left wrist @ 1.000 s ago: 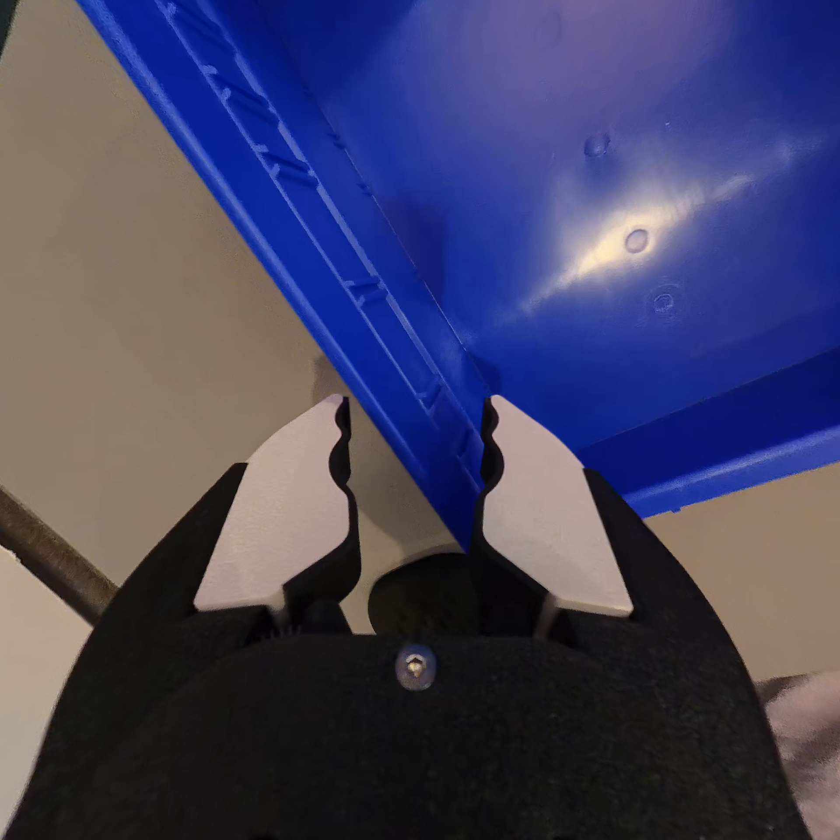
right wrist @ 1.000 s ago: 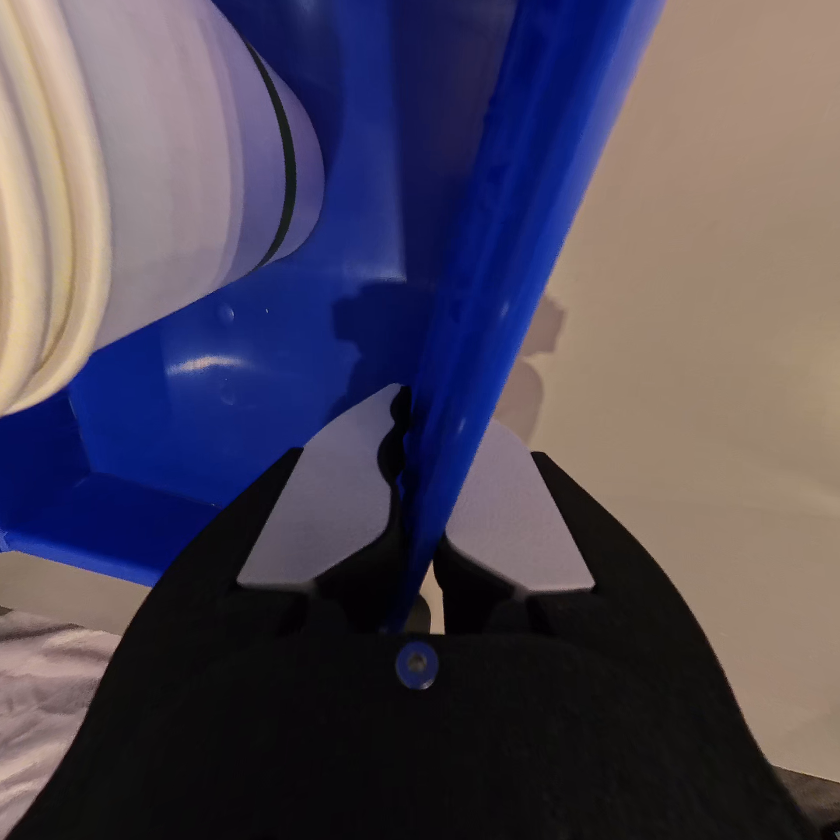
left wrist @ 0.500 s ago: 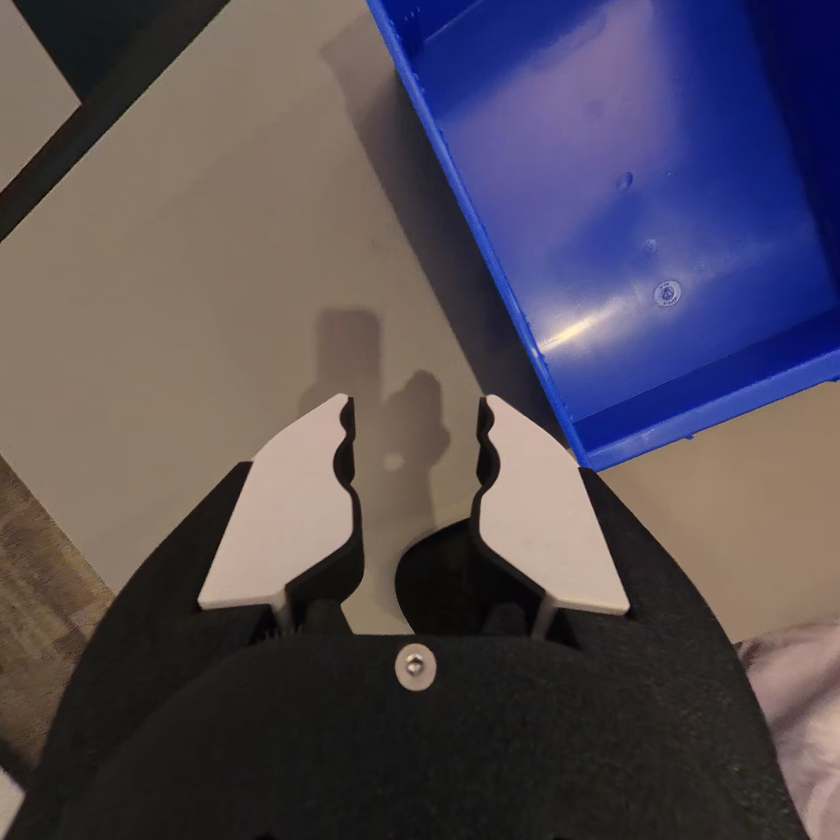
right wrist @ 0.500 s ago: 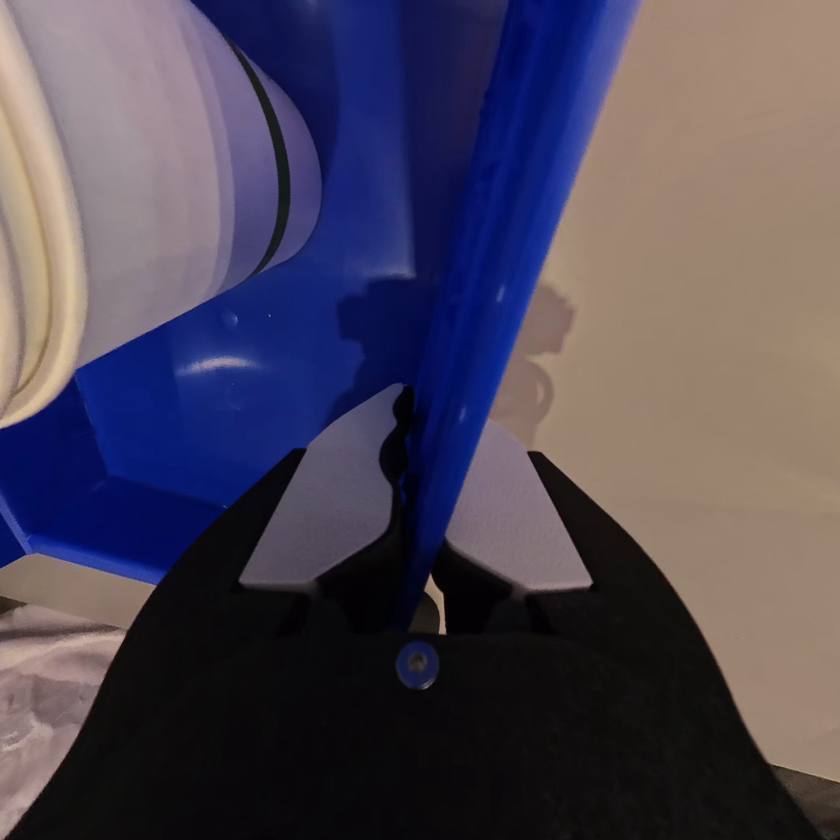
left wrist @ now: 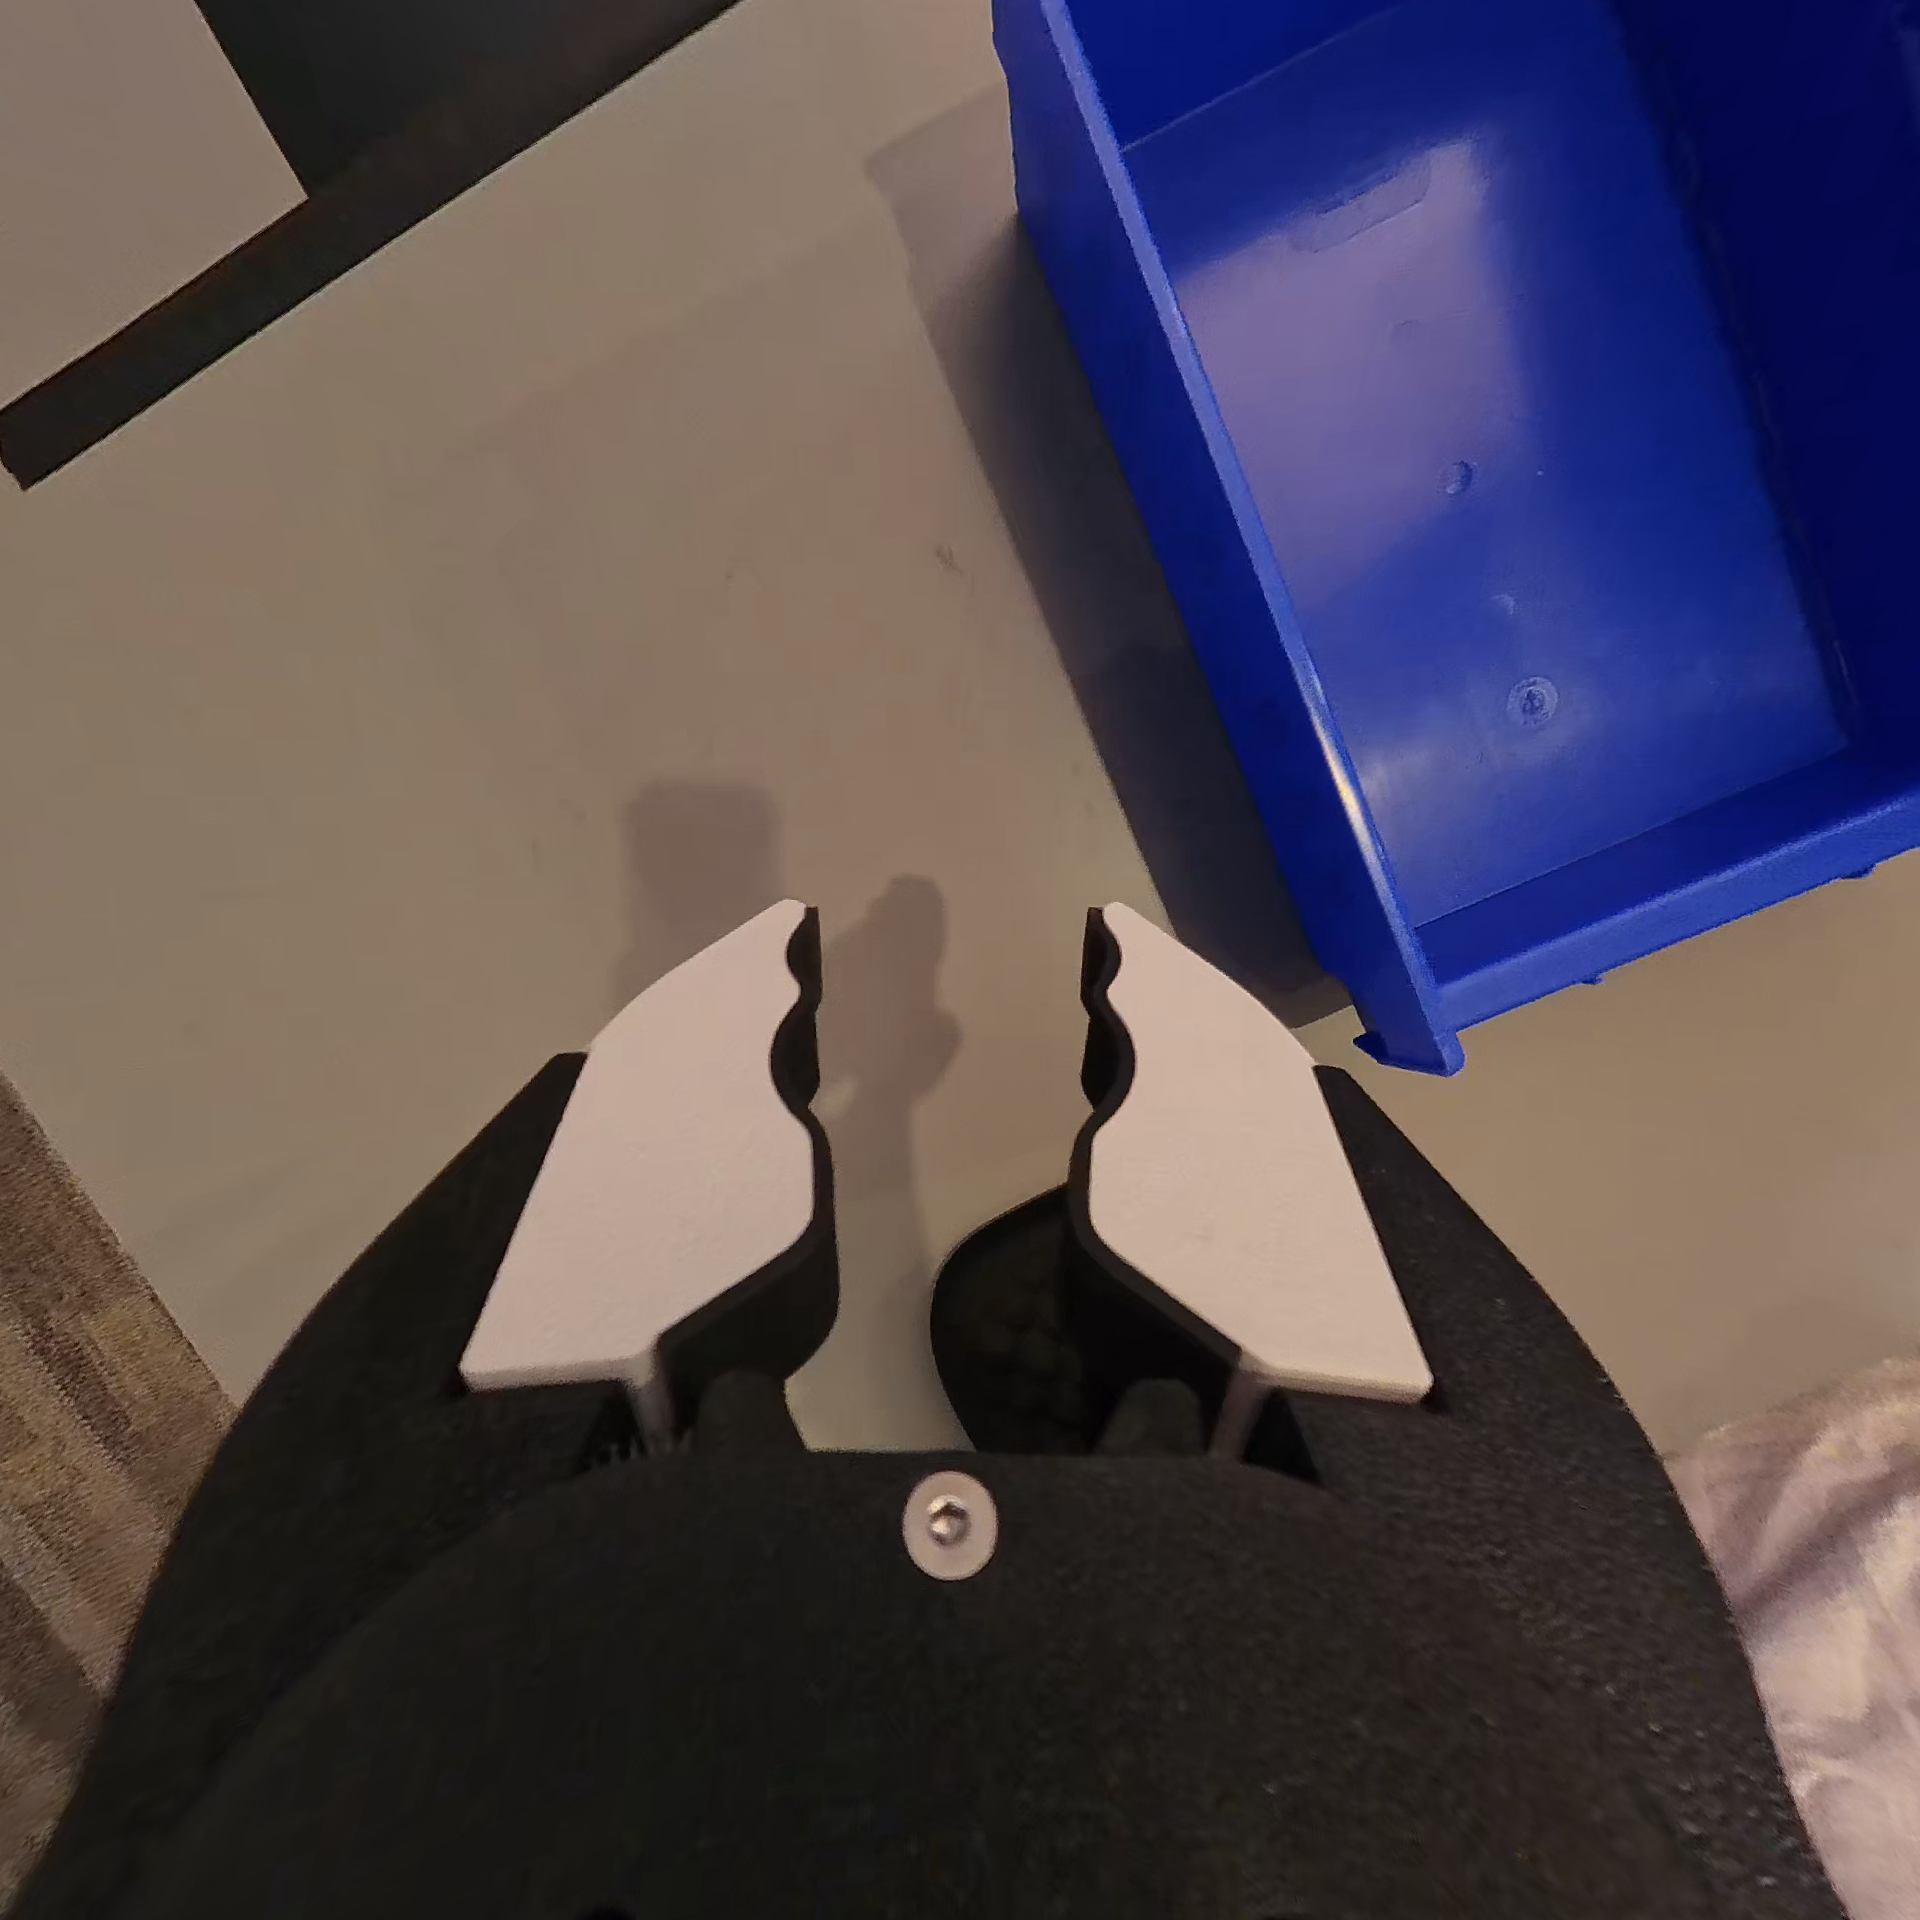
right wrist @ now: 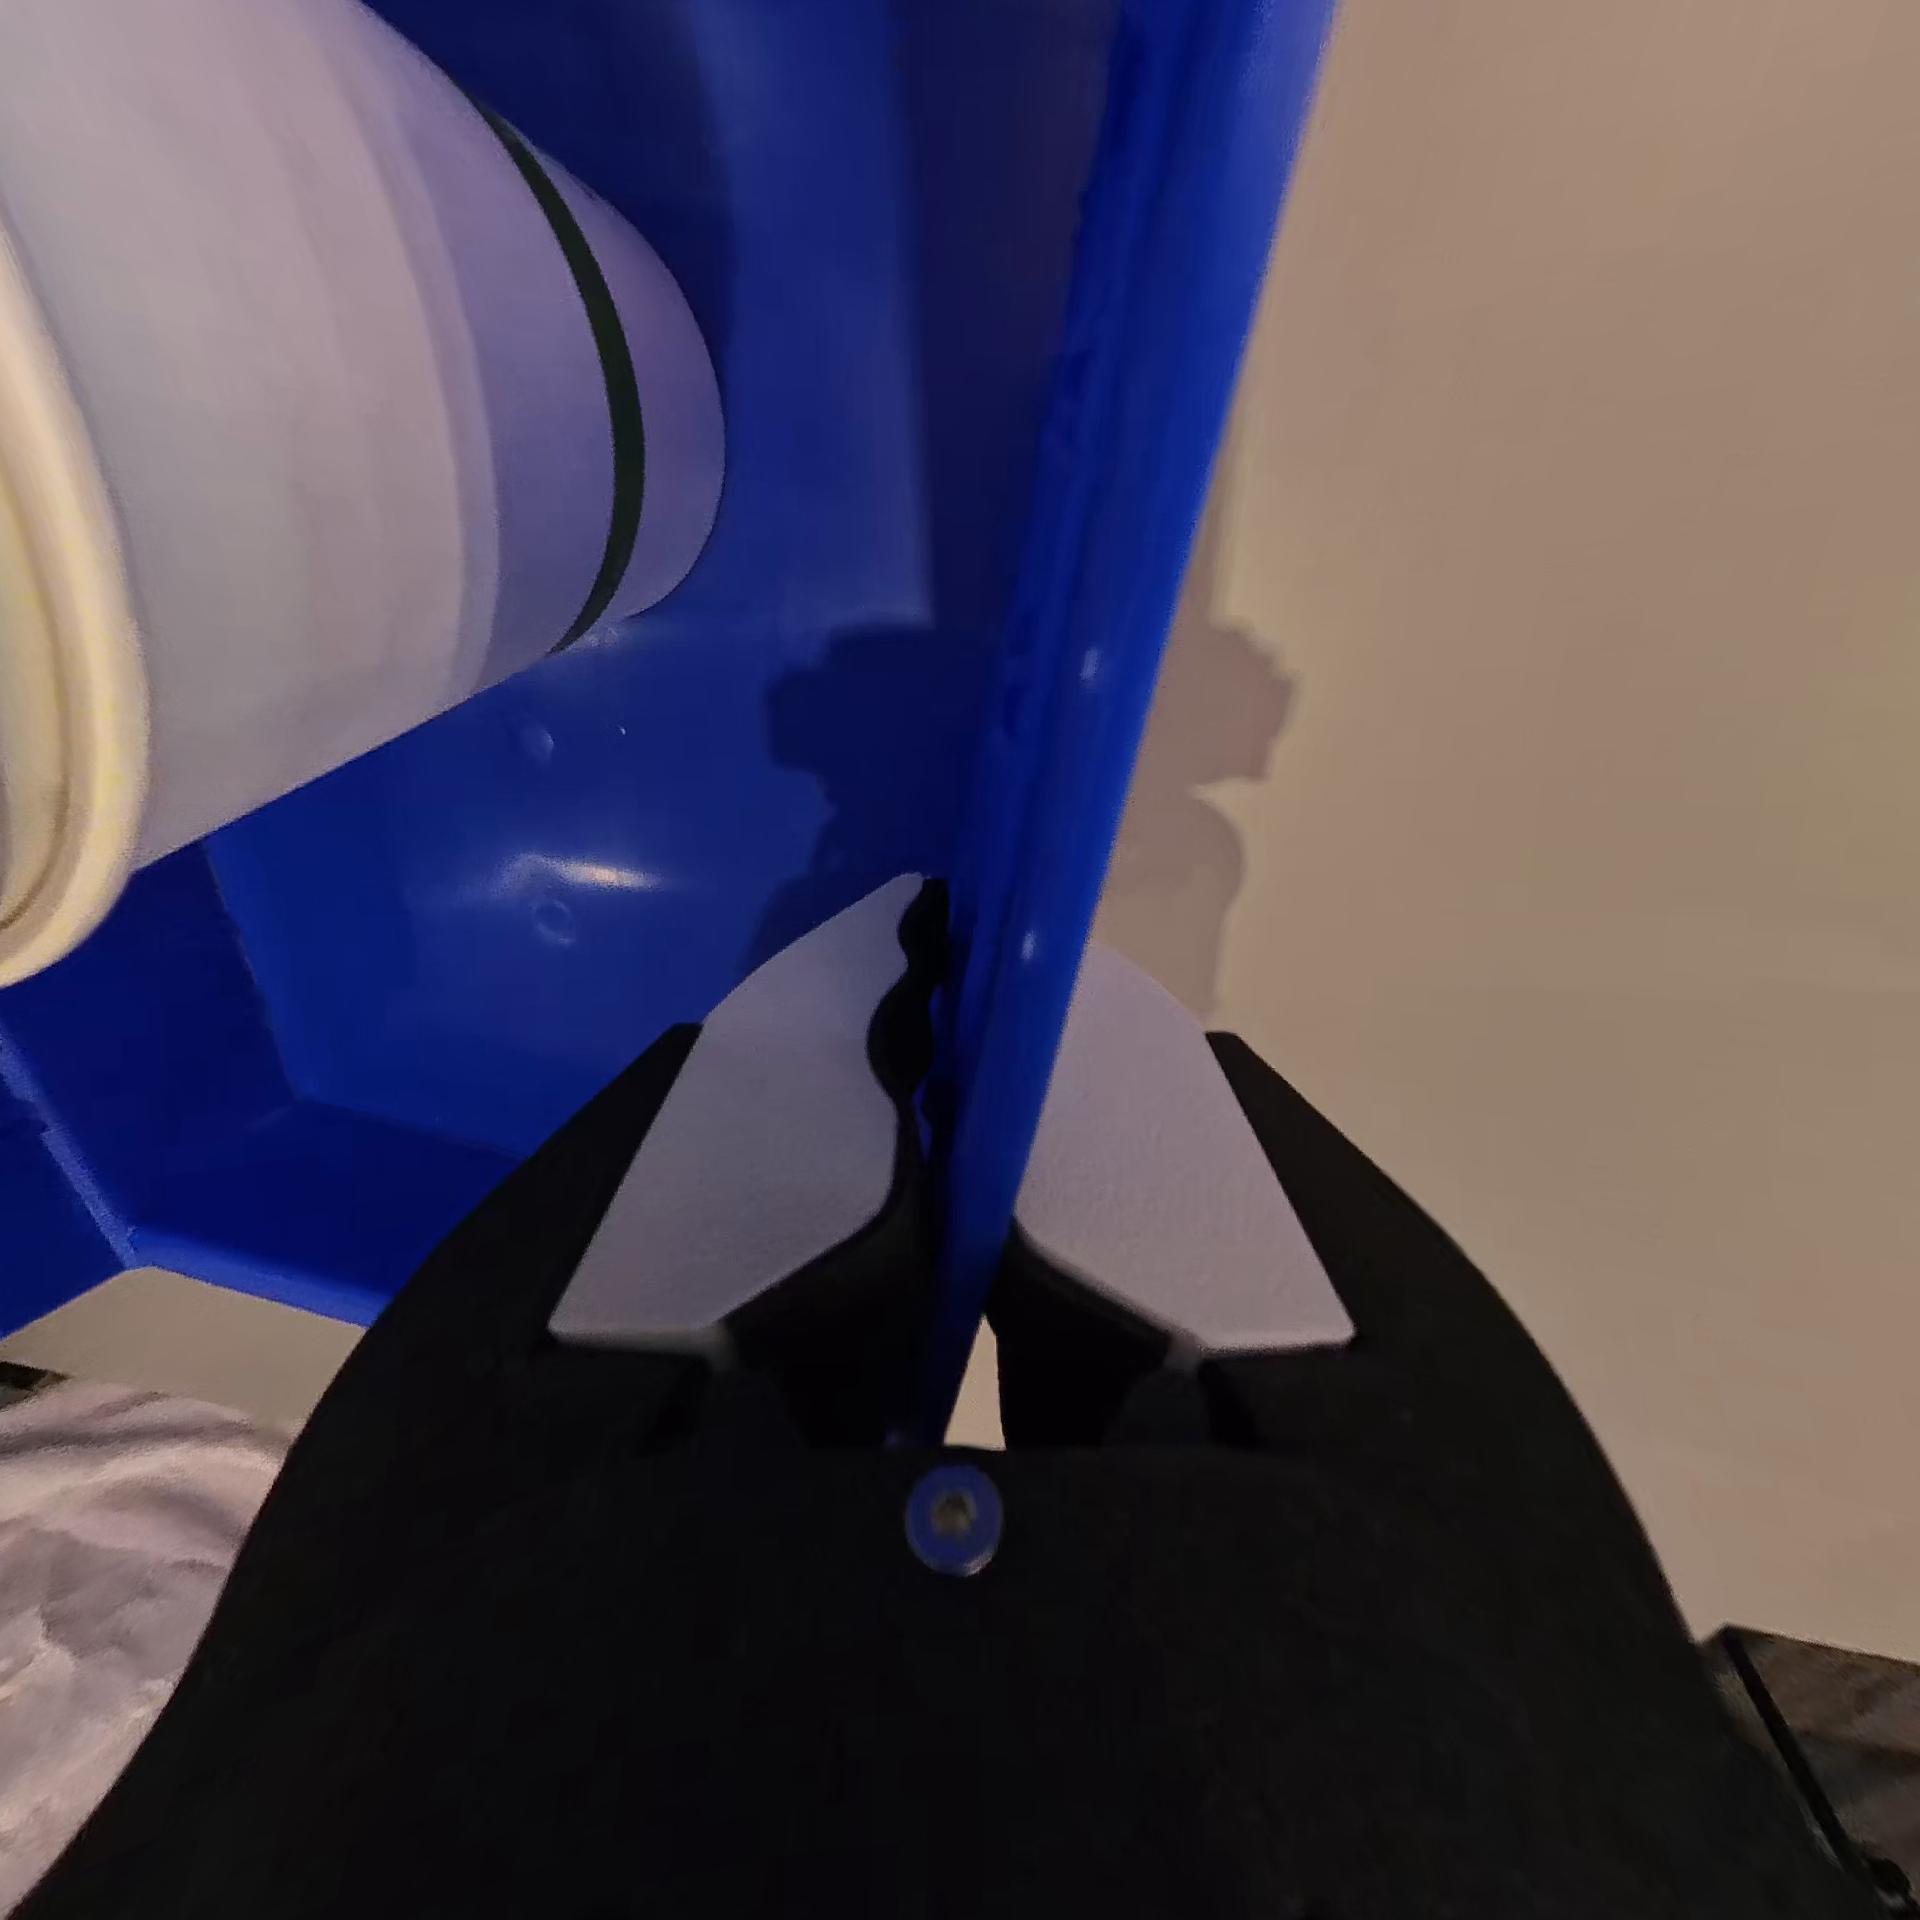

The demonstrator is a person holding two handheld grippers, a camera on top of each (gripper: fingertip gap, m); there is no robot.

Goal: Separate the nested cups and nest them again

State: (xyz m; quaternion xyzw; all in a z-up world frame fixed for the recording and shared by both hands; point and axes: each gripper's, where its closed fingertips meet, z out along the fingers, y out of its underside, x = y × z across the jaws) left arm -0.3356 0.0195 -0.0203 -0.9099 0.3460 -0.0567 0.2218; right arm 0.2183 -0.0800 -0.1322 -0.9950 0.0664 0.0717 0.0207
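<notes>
A stack of nested white cups (right wrist: 312,436) with a dark band near the base lies on its side inside a blue plastic bin (right wrist: 582,935), at the upper left of the right wrist view. My right gripper (right wrist: 992,935) is shut on the bin's side wall (right wrist: 1091,623), one finger inside and one outside. In the left wrist view the bin (left wrist: 1226,436) stands at the upper right and the part I see holds nothing. My left gripper (left wrist: 948,914) is open and empty above the beige table, left of the bin's near corner.
The beige table (left wrist: 436,644) spreads to the left of the bin. A dark strip (left wrist: 312,197) crosses the far left. Carpet (left wrist: 73,1309) shows past the table's left edge. Pale fabric (left wrist: 1829,1621) lies at the lower right.
My left gripper has let go of the bin's left wall and drawn back and away, so the bin now sits apart at the upper right. My right gripper keeps its hold on the wall.
</notes>
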